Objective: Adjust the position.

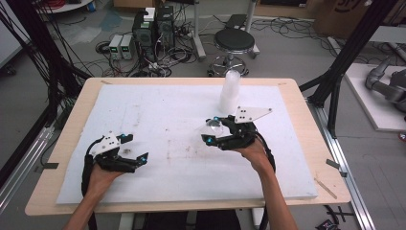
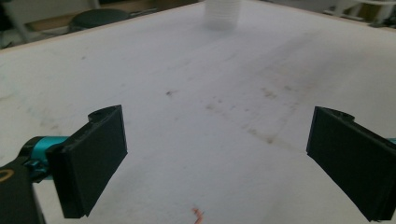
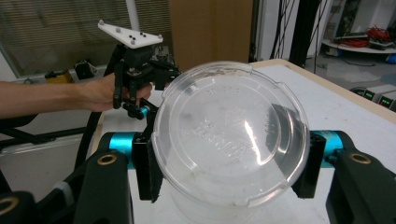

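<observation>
High view: the right gripper [image 1: 214, 132] sits right of centre over the white mat [image 1: 158, 120], jaws pinching a clear plastic cup [image 1: 214, 126] that is lifted off the mat and tipped over. Behind it, near the far edge of the mat, stands a stack of cups [image 1: 230, 91], upright and well apart from the held one. The left gripper [image 1: 131, 147] rests low at the near left of the mat, jaws spread, nothing between them.

Left gripper view: both black jaws stand wide apart over bare, stained mat. The stack of cups [image 2: 222, 13] shows blurred at the far edge.

Right gripper view: the clear plastic cup [image 3: 231, 135] is clamped across its wall between the two pads, one on each side. Its flat bottom faces the camera, so its long axis runs roughly along the gripper's line of sight, mouth pointing away toward the left gripper [image 3: 140, 100] beyond. The table's wooden rim [image 3: 327, 84] runs off to the right.

Progress, as a judgement: one cup appears separated from the stack and securely gripped; placing it, or handing it over to the open left gripper, is not yet done.
</observation>
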Demonstrator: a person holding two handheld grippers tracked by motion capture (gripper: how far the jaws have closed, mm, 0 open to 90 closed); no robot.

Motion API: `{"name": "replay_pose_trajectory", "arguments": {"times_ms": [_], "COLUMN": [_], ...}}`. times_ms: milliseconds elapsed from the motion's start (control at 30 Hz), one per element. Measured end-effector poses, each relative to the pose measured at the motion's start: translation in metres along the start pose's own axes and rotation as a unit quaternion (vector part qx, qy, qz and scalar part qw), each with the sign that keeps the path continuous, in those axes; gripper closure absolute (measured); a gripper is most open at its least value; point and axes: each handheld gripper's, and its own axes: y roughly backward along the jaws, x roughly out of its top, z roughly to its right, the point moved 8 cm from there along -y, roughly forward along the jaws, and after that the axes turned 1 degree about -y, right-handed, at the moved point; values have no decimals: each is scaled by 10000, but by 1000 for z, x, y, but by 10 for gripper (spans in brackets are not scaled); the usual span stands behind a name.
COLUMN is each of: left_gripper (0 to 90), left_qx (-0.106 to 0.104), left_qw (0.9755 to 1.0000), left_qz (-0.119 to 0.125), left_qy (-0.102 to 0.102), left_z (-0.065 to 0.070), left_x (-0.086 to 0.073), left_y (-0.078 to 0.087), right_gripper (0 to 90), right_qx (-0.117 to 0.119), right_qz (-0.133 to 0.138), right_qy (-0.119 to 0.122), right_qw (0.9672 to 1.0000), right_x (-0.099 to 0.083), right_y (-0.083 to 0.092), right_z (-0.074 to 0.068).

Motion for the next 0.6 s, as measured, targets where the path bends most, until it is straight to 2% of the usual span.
{"name": "replay_pose_trajectory", "arguments": {"times_ms": [67,100,133,167,200,233,267,300,333,367,500,533,567,600], "left_gripper": [49,49,49,49,49,49,49,49,49,49,49,49,49,49], "left_qx": [-285,-285,-594,-594,-998,-998,-1299,-1299,-1668,-1803,-2198,-2264,-2264,-2380], "left_qw": [9994,9994,9978,9978,9945,9945,9907,9907,9844,9815,9722,9704,9704,9670], "left_qz": [158,158,271,271,293,293,314,314,382,436,509,529,529,579], "left_qy": [-63,-63,-91,-91,-151,-151,-253,-253,-417,-473,-628,-657,-657,-706], "left_z": [4,4,10,10,16,16,22,22,32,36,52,56,56,64], "left_x": [11,11,21,21,29,29,37,37,48,53,69,73,73,80], "left_y": [1,1,1,1,0,0,-2,-2,-4,-5,-17,-21,-21,-30], "right_gripper": [413,413,413,413,414,414,415,415,417,417,418,418,418,418], "right_qx": [65,82,111,111,192,192,251,251,309,309,417,432,481,518], "right_qz": [8,3,30,30,56,56,103,103,141,161,176,182,179,195], "right_qy": [18,10,27,27,39,39,75,75,81,95,150,150,158,168], "right_qw": [10000,10000,9999,9999,9998,9998,9996,9996,9994,9993,9989,9988,9986,9983], "right_x": [0,0,1,1,2,2,4,4,5,6,8,8,9,9], "right_y": [-1,-1,-1,-1,-1,-1,-1,-1,-1,-1,-2,-3,-3,-4], "right_z": [-2,-3,-4,-4,-6,-6,-8,-8,-10,-11,-14,-15,-17,-18]}}
